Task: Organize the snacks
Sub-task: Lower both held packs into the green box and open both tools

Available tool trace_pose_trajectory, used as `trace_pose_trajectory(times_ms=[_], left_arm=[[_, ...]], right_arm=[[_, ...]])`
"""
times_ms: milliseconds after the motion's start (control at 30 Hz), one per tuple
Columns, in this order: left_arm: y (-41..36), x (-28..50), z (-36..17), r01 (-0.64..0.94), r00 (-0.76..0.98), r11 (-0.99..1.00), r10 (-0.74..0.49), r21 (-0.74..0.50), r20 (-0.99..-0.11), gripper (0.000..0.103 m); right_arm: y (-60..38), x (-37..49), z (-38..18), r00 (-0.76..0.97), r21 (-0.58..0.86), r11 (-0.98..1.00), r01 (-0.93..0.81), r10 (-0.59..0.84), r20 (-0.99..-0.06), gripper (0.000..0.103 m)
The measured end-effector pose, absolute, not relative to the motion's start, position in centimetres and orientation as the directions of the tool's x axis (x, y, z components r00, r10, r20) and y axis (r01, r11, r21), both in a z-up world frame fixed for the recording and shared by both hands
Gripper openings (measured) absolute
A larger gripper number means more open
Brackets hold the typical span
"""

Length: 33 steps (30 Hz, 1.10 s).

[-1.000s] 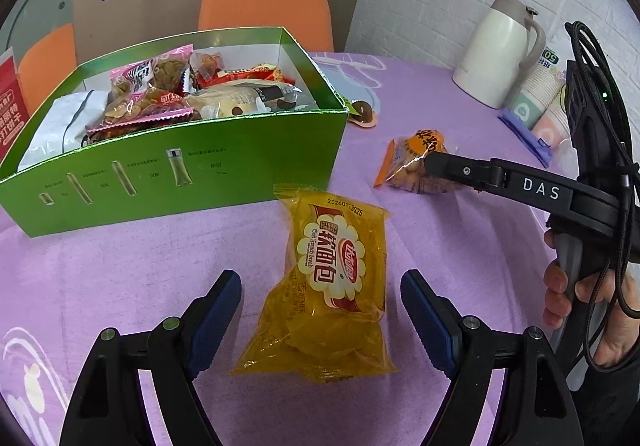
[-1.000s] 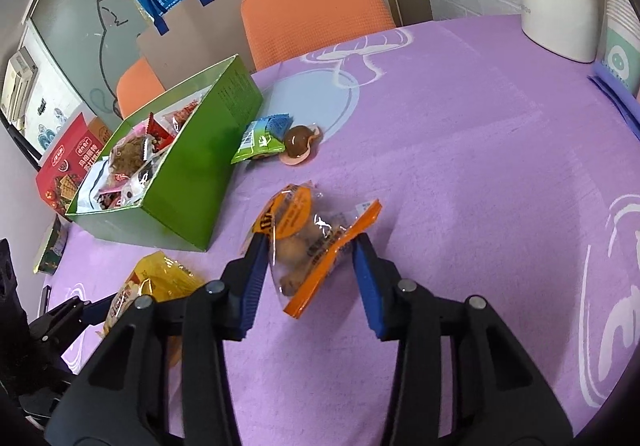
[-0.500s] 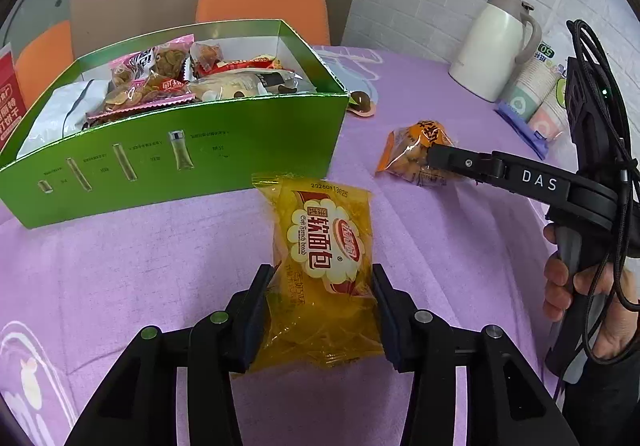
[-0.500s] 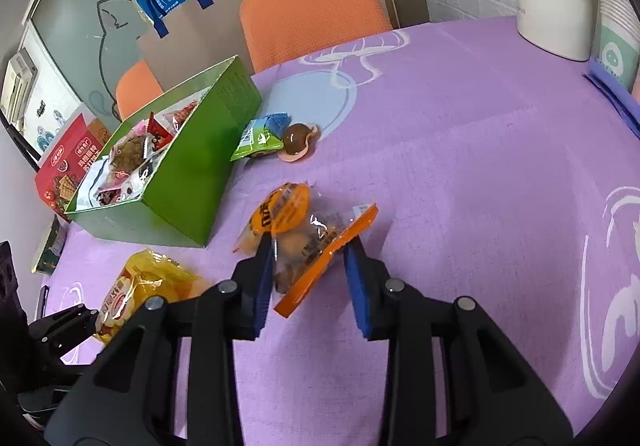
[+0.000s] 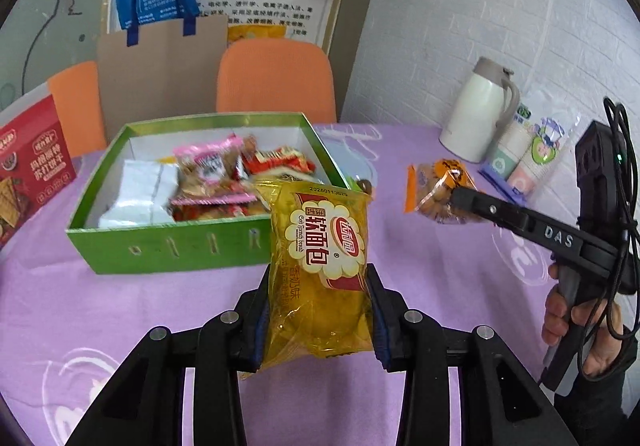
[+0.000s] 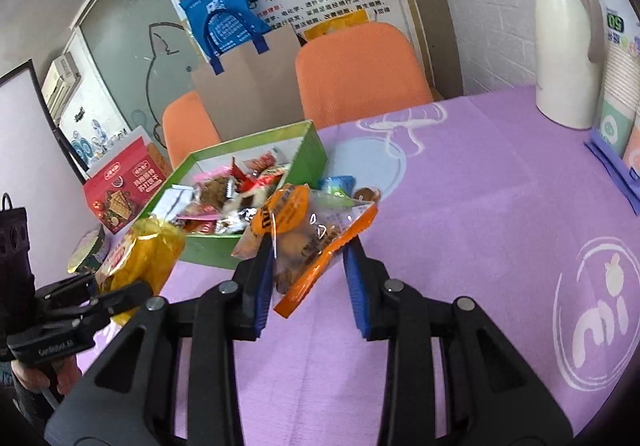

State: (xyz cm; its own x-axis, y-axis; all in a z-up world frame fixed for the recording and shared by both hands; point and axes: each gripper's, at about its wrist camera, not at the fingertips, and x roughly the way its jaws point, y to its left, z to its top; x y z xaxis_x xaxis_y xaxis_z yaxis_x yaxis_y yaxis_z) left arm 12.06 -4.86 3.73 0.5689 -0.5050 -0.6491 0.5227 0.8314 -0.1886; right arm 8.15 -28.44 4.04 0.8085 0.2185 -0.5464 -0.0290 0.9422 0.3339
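Left wrist view: left hand-held gripper (image 5: 318, 310) clamped on yellow bread packet (image 5: 320, 266), lifted off the table (image 5: 120, 310), just in front of green box (image 5: 176, 246)
Right wrist view: right hand-held gripper (image 6: 308, 282) pinching orange snack bag (image 6: 304, 234), raised near the box's open top
Likely reason: both held high to clear the box wall before dropping in
Left behind: small blue packet (image 6: 336, 185) and brown sweet (image 6: 366, 194) beside the box
Hard to make out: packet's lower end hidden between the pads; box contents jumbled, labels unreadable
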Motion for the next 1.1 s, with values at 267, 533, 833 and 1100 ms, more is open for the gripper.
trace_pose_trajectory(times_ms=[267, 533, 833, 1100], left_arm=[[0.1, 19.6, 7.4, 0.355, 0.651, 0.907, -0.413, -0.225, -0.636, 0.040], [1.0, 26.6, 6.5, 0.245, 0.658, 0.949, -0.312, -0.196, -0.685, 0.040], [1.6, 29.0, 2.9, 0.232, 0.650, 0.955, -0.295, -0.187, -0.700, 0.083], [0.7, 27.9, 3.3, 0.237, 0.667, 0.962, -0.264, -0.138, -0.697, 0.083]], right_arm=[[-23.6, 13.4, 5.8, 0.789, 0.296, 0.948, -0.117, 0.270, -0.552, 0.036], [-20.0, 20.3, 5.0, 0.789, 0.306, 0.946, -0.111, 0.271, -0.551, 0.036], [-17.7, 21.3, 1.1, 0.789, 0.015, 0.985, -0.174, 0.149, -0.596, 0.077], [-21.7, 20.1, 3.4, 0.813, 0.140, 0.985, -0.104, 0.166, -0.558, 0.083]])
